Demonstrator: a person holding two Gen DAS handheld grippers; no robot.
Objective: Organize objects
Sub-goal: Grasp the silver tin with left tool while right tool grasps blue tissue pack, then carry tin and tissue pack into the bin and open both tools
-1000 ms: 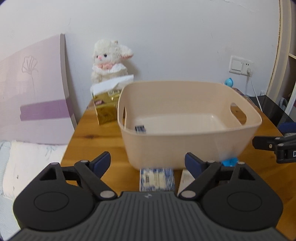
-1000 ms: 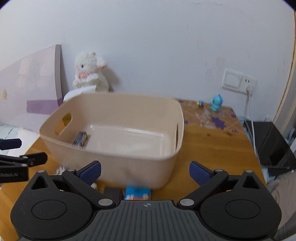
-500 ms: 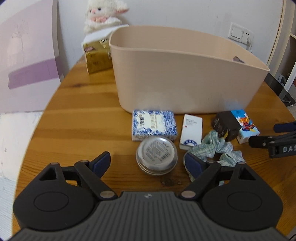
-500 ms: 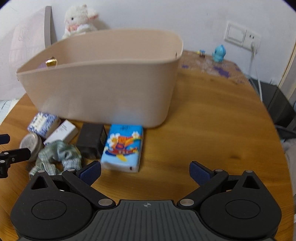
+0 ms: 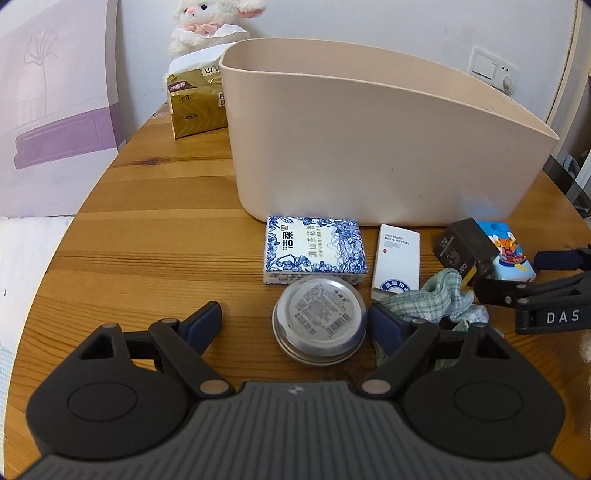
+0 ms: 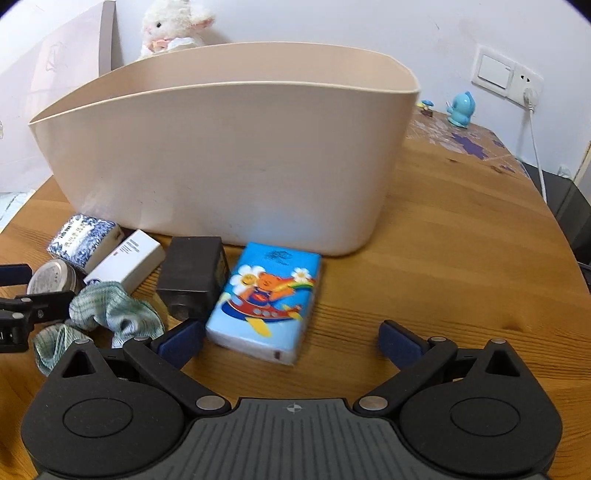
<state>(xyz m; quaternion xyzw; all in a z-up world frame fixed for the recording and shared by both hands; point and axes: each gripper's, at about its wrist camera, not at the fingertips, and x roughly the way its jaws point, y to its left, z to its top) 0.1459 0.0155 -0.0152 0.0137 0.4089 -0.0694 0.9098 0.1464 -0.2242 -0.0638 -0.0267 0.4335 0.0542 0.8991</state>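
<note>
A beige plastic bin (image 5: 369, 147) (image 6: 229, 155) stands on the wooden table. In front of it lie a blue-and-white patterned box (image 5: 314, 249), a round metal tin (image 5: 319, 319), a white box (image 5: 397, 260), a green checked cloth (image 5: 439, 299), a black box (image 6: 192, 275) and a blue cartoon tissue pack (image 6: 267, 299). My left gripper (image 5: 295, 325) is open and empty, low over the tin. My right gripper (image 6: 291, 339) is open and empty, just in front of the tissue pack.
A gold tissue pack (image 5: 195, 103) and a white plush lamb (image 5: 207, 22) stand behind the bin's left side. A purple-and-white board (image 5: 55, 92) leans at the left. A small blue figurine (image 6: 460, 110) and a wall socket (image 6: 506, 79) are at the back right.
Both grippers have come down from above the bin to table level in front of it. The objects in front of the bin have come into view and closer.
</note>
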